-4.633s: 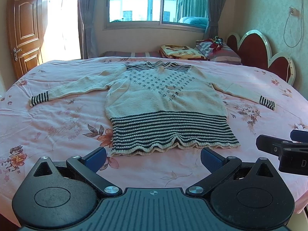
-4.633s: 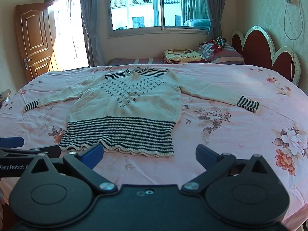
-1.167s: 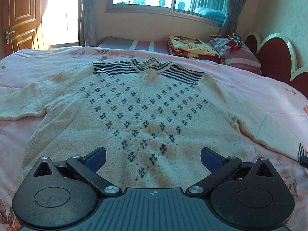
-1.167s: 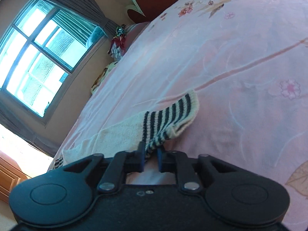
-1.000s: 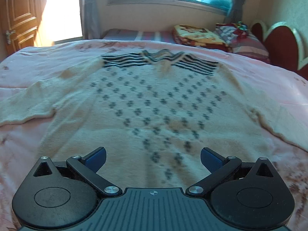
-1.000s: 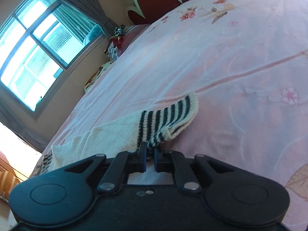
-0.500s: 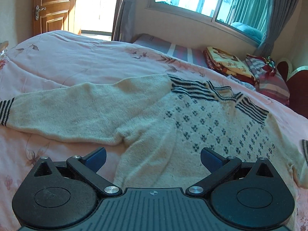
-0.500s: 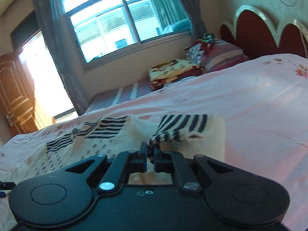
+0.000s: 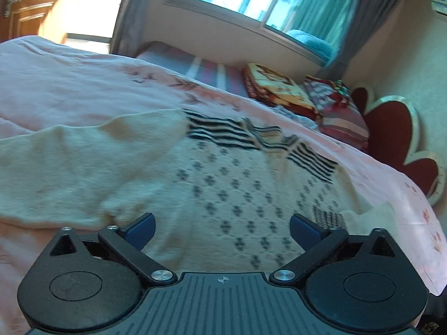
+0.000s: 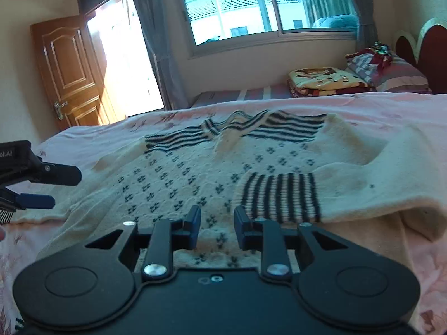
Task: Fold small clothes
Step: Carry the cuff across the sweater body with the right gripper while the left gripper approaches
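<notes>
While the right tongs [image 10: 217,224] are opening with nothing between them, the cream sweater [image 10: 195,173] lies flat on the pink bed [image 10: 405,106] just ahead, its striped cuff [image 10: 279,196] folded onto the dotted chest. The left tongs [image 9: 222,227] are closing, empty, over its left side.

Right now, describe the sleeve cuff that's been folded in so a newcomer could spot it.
On the pink floral bedspread lies a cream sweater. Its sleeve on the headboard side is folded across the chest, and the cuff ends it: vertical dark stripes, unlike the dotted pattern around it.
</notes>
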`<action>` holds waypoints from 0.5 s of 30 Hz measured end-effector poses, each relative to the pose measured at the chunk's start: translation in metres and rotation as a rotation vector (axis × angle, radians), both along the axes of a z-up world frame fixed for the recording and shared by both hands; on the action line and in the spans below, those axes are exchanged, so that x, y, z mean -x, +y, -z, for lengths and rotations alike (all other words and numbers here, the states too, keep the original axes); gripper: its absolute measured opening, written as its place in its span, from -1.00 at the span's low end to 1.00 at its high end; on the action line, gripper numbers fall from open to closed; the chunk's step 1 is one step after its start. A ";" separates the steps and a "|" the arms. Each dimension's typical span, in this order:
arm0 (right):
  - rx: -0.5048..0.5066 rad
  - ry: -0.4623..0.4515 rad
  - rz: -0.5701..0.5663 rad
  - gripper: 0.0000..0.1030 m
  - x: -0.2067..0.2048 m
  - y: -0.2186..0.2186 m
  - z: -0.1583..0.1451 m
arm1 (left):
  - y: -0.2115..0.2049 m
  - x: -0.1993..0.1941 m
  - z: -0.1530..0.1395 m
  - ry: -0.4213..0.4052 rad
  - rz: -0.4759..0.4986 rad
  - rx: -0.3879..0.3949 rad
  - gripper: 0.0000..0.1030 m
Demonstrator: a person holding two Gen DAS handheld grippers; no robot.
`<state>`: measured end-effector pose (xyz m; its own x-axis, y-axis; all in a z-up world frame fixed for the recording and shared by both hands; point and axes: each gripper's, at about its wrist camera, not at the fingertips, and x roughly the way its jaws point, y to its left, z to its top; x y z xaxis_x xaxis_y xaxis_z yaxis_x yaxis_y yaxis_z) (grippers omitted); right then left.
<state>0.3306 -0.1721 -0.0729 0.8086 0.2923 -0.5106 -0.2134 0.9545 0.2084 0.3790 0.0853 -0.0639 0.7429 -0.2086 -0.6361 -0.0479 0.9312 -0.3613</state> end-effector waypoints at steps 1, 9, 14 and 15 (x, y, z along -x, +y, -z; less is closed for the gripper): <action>-0.006 -0.005 0.039 -0.50 0.004 -0.010 -0.002 | -0.011 -0.007 0.003 0.018 0.033 0.011 0.24; -0.217 0.130 0.181 -0.27 -0.019 -0.069 0.005 | -0.056 -0.017 0.011 0.041 0.066 0.025 0.28; -0.341 0.198 0.237 -0.27 -0.026 -0.075 0.021 | -0.041 -0.004 0.014 0.051 0.033 -0.034 0.53; -0.359 0.194 0.244 -0.26 -0.025 -0.076 0.022 | -0.035 -0.002 0.015 0.056 0.021 -0.032 0.53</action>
